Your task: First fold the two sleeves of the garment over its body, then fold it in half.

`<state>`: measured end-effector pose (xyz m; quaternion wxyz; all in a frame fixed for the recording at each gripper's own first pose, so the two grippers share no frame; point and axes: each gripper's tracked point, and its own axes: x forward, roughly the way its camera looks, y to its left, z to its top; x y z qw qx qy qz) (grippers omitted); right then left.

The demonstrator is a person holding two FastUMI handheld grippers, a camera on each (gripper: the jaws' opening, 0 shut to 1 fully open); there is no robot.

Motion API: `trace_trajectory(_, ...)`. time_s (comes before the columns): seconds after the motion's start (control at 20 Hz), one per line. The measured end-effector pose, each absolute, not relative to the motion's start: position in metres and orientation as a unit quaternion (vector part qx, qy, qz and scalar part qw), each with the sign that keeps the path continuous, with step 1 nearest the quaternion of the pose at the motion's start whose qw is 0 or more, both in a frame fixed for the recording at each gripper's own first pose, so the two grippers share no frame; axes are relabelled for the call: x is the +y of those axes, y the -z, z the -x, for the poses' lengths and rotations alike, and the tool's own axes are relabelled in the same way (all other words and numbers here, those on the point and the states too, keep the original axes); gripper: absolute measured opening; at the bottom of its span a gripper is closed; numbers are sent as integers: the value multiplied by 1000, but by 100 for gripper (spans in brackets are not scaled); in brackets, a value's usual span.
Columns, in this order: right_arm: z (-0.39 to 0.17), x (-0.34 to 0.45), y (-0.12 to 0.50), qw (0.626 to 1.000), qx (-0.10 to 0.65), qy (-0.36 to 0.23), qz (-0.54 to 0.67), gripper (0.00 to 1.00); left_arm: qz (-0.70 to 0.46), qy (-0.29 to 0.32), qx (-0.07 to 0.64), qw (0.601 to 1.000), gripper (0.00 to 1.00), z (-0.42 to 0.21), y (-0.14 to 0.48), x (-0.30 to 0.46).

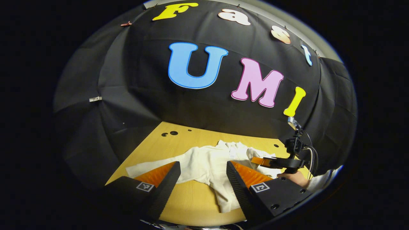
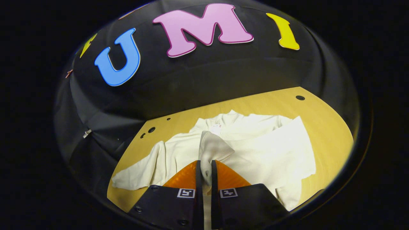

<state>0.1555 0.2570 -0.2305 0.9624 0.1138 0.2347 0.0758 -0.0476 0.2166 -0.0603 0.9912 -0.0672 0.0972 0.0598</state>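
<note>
Right gripper (image 2: 206, 174) pinched a sleeve (image 2: 211, 150) of the cream garment (image 2: 271, 150), lifted over its body on the wooden table (image 2: 326, 127). Left gripper (image 1: 203, 177) hovered released above it. Small holes (image 2: 151, 129) dotted the tabletop; no label was legible.

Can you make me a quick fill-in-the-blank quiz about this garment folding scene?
1. The right tool is shut on a ____ of the garment.
2. The left tool hangs above the table with its fingers ____.
3. The garment's other sleeve lies ____ on the table.

Answers: sleeve; open; flat
</note>
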Motion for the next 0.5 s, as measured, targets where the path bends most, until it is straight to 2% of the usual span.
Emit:
trace_trajectory(0.35, -156, 281, 293, 946, 300, -78, -90, 13, 64, -76, 111, 989, 94, 56, 68, 236)
trace_trajectory(0.5, -154, 285, 306, 940, 319, -81, -94, 17, 68, -82, 108, 988, 94, 54, 67, 243)
